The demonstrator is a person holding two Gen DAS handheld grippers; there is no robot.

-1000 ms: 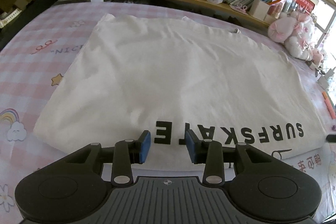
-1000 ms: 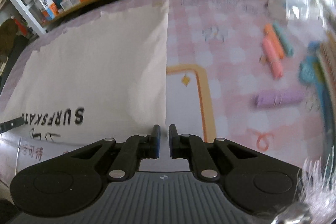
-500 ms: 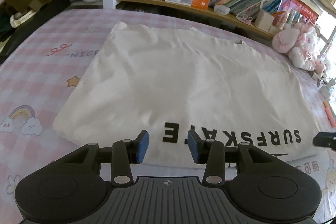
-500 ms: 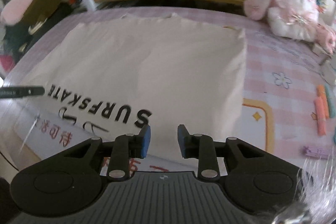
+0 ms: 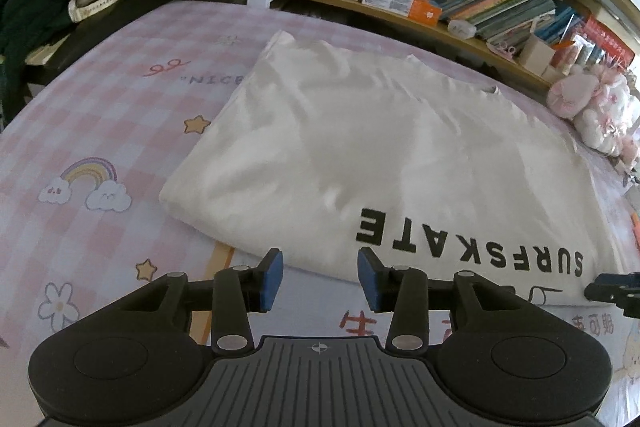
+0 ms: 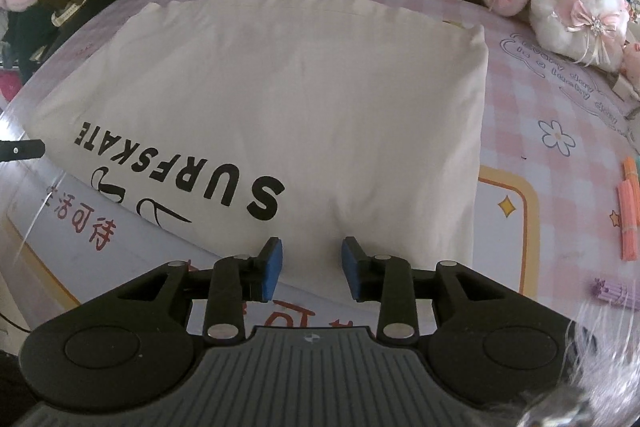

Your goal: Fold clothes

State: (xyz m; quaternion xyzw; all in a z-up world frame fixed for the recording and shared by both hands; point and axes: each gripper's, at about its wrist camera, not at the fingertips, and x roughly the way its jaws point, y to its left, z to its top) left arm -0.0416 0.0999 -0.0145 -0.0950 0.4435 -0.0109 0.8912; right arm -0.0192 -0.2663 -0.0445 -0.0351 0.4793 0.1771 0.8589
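shirt (image 5: pixel 384 147): cream cloth, soft, matt | fingers (image 5: pixel 270 279): blue pads | shelf (image 5: pixel 400 15): wood

both tools (image 5: pixel 319 279) (image 6: pixel 311 268) agape, empty
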